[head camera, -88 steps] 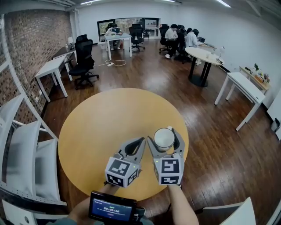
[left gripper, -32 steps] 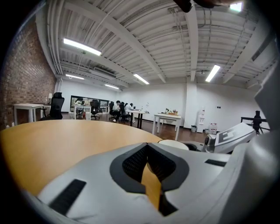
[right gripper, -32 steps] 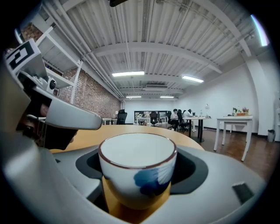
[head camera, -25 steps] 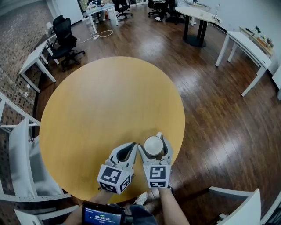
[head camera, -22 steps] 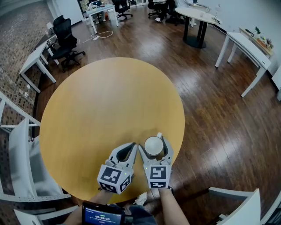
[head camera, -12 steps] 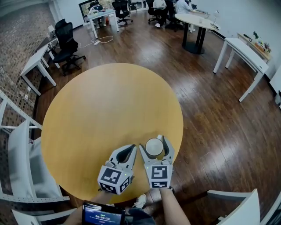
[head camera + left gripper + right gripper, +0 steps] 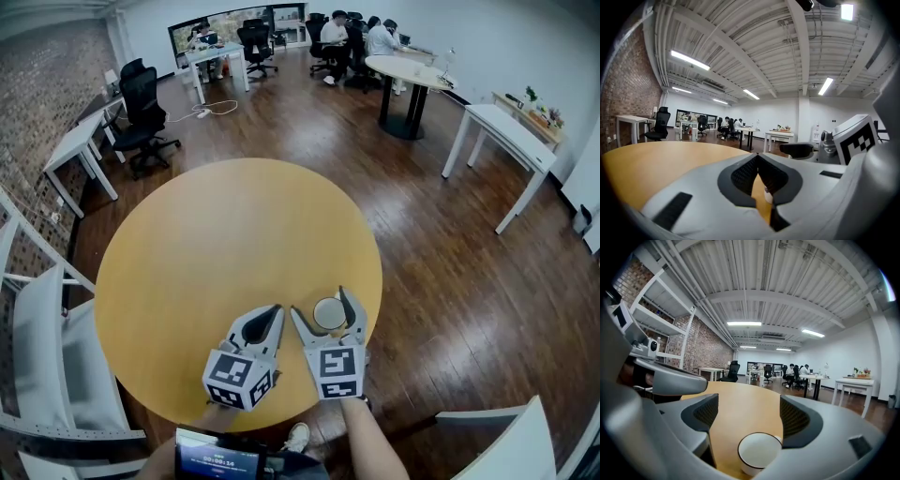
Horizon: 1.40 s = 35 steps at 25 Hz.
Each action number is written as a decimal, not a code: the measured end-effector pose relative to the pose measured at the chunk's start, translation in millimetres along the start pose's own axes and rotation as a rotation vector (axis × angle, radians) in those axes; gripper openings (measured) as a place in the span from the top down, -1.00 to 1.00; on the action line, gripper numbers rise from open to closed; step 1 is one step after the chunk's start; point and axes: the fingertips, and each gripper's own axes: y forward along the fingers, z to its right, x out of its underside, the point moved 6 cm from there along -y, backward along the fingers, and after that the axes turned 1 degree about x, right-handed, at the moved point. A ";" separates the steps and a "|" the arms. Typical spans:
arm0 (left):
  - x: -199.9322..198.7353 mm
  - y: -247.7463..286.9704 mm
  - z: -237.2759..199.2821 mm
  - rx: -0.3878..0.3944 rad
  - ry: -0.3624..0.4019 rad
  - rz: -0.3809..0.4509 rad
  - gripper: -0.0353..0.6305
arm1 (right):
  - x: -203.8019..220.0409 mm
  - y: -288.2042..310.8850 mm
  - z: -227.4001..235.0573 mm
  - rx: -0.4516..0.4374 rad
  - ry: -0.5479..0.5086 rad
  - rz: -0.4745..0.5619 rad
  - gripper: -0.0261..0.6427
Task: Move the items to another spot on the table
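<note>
White round cup [image 7: 329, 313] sits on the round yellow desk [image 7: 216, 244] near its edge. We see it between the spread fingers [image 7: 704, 414] of the right gripper [image 7: 749, 409]. Left gripper [image 7: 270, 313] just beside, fingers [image 7: 744, 176] pressed together, nothing held.

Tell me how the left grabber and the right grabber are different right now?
The left gripper has its jaws closed together; the right gripper has its jaws spread apart. The left gripper has nothing between its jaws; the right gripper has a white cup sitting between its jaws. Both are grey, carry a marker cube, and sit side by side over the round table.
</note>
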 end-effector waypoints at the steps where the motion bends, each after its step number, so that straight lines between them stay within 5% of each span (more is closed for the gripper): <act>1: -5.9 -4.5 -0.4 0.002 0.004 0.009 0.88 | -8.7 -2.8 -2.8 -0.004 -0.005 0.006 -0.32; 18: -77.4 -119.2 -74.2 -0.122 0.038 0.127 0.88 | -131.5 -9.8 -119.7 -0.171 -0.058 0.118 -0.23; 28: -95.8 -179.8 -120.9 -0.198 0.040 0.176 0.88 | -163.0 -0.2 -191.3 -0.278 -0.036 0.149 -0.22; 35: -95.2 -218.7 -144.5 -0.238 0.032 0.192 0.88 | -174.5 -1.1 -243.8 -0.341 -0.073 0.174 0.36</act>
